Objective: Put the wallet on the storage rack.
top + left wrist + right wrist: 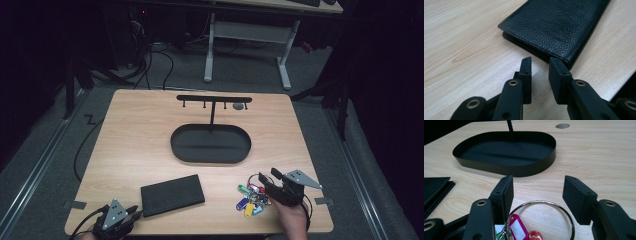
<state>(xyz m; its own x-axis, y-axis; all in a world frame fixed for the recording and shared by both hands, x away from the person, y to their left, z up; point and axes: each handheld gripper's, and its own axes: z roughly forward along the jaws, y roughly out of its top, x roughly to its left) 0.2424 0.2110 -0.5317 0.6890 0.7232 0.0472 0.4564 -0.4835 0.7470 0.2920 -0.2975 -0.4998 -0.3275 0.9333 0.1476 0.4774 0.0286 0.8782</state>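
A light wooden worktop (135, 130) holds a black oval tray (210, 144) in the middle. A thin post stands up from the tray with a bar of hooks (214, 98) on top.

Near the front edge lies a flat black leather wallet (172, 194). The left gripper (134, 214) sits just beside its near corner. In the left gripper view, its fingers (526, 72) are a little apart with nothing between them, and one fingertip is very close to the wallet's edge (559, 27).

A bunch of keys (251, 196) with bright tags lies at the front right. The right gripper (264, 180) is right over it. In the right gripper view, its fingers (505, 192) are spread wide on each side of the big metal ring (549, 212), not squeezing it. A pink tag (517, 227) hangs on the ring.
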